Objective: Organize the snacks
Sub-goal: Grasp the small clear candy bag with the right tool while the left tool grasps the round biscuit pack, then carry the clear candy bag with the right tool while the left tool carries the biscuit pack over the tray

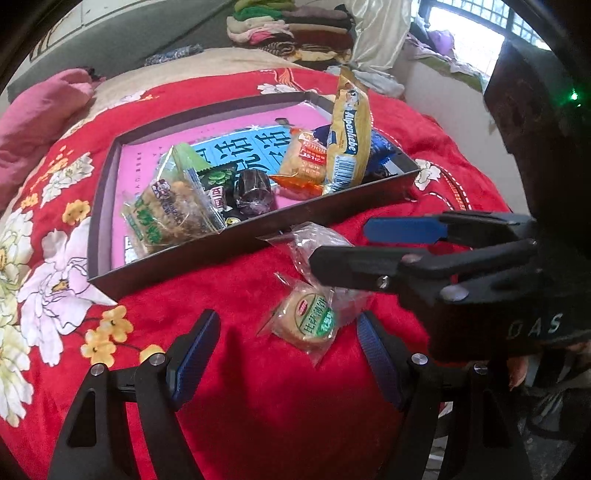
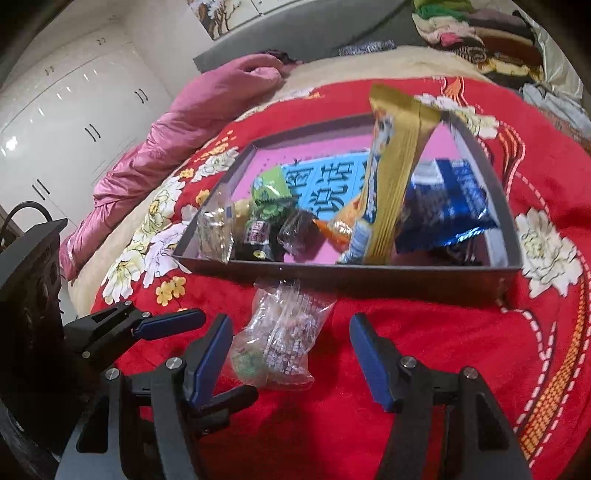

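A dark shallow box with a pink lining lies on the red floral blanket and holds several wrapped snacks, among them a tall yellow pack leaning upright. It also shows in the right wrist view. Two clear-wrapped round pastries lie on the blanket just in front of the box: one with a green label and one behind it. My left gripper is open and empty, its fingers either side of the green-label pastry. My right gripper is open and empty around the clear-wrapped pastries.
A pink quilt lies bunched at the back left of the bed. Folded clothes are stacked at the far end. White cupboards stand to the left. The right gripper's body crosses the left wrist view.
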